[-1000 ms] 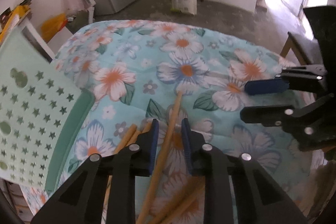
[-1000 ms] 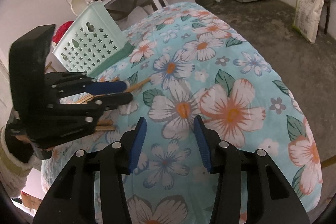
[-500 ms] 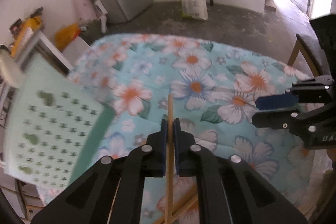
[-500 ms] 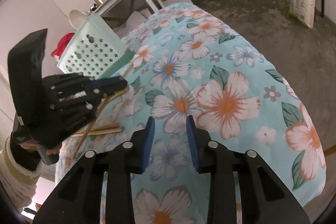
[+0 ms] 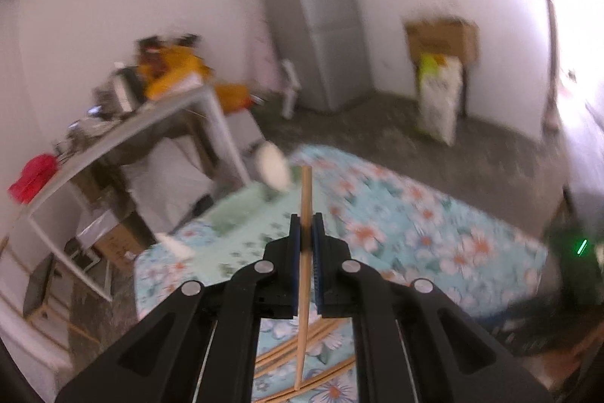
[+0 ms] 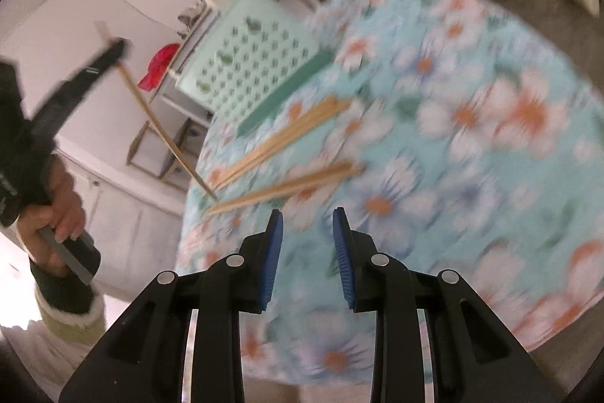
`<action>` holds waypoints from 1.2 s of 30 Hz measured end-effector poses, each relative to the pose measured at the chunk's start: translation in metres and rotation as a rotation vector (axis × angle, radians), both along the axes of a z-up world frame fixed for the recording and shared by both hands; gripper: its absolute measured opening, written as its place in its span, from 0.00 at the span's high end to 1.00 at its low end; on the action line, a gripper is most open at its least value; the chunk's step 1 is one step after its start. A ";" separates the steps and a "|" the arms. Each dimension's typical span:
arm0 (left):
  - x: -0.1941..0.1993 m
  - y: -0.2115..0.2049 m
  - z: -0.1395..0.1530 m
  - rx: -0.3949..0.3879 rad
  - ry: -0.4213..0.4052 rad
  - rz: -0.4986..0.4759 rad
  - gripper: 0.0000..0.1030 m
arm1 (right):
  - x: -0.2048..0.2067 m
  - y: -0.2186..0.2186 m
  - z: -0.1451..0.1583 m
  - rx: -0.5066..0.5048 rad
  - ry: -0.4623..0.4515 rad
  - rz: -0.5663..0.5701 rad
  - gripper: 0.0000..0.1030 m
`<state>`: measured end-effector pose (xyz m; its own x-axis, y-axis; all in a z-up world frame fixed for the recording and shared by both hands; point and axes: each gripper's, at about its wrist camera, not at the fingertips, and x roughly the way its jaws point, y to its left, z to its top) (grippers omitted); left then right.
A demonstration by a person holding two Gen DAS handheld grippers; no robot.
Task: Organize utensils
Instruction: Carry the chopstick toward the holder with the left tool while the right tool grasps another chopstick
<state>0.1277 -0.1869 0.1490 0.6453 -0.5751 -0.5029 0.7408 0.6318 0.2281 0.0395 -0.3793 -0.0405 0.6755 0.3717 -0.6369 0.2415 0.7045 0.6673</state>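
Observation:
My left gripper (image 5: 306, 220) is shut on one wooden chopstick (image 5: 304, 210) and holds it lifted above the floral table; the stick runs up between the pads and past them. In the right wrist view the same chopstick (image 6: 162, 131) hangs slanted from the left gripper (image 6: 113, 50) at the far left. Several more chopsticks (image 6: 287, 142) lie on the tablecloth in two loose bundles; some also show below the left gripper (image 5: 302, 350). A mint-green perforated basket (image 6: 249, 70) stands at the table's far left edge. My right gripper (image 6: 306, 221) is open and empty above the near side of the table.
The floral tablecloth (image 6: 472, 123) covers a round table. A white shelf table (image 5: 158, 123) with clutter stands beyond the basket. A grey fridge (image 5: 317, 36), a cardboard box (image 5: 441, 36) and a sack (image 5: 439, 101) stand by the far wall. Both views are motion-blurred.
My left gripper closed on one chopstick and lifted it up off the table, tilting upward. My right gripper pulled back toward the table's near edge and stayed open.

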 end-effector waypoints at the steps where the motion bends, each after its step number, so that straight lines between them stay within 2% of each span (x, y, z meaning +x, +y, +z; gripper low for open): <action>1: -0.001 0.010 0.007 -0.037 -0.001 0.022 0.95 | 0.002 0.004 -0.003 0.015 0.020 0.002 0.73; 6: -0.006 0.056 0.027 -0.206 0.018 0.144 0.95 | 0.010 0.011 -0.005 0.019 0.043 -0.002 0.72; 12: -0.013 0.085 0.028 -0.315 0.041 0.267 0.95 | 0.016 0.007 -0.009 0.046 0.065 -0.005 0.72; 17: -0.018 0.101 0.019 -0.358 0.066 0.353 0.95 | 0.015 0.000 -0.024 0.104 0.104 -0.010 0.72; 24: -0.024 0.124 -0.003 -0.383 0.123 0.446 0.95 | 0.022 -0.011 -0.040 0.181 0.096 -0.059 0.76; 29: -0.023 0.133 -0.015 -0.383 0.160 0.461 0.95 | 0.028 -0.022 -0.042 0.234 0.075 -0.136 0.76; 36: -0.015 0.136 -0.021 -0.393 0.195 0.425 0.95 | 0.037 -0.040 -0.050 0.355 0.051 -0.264 0.76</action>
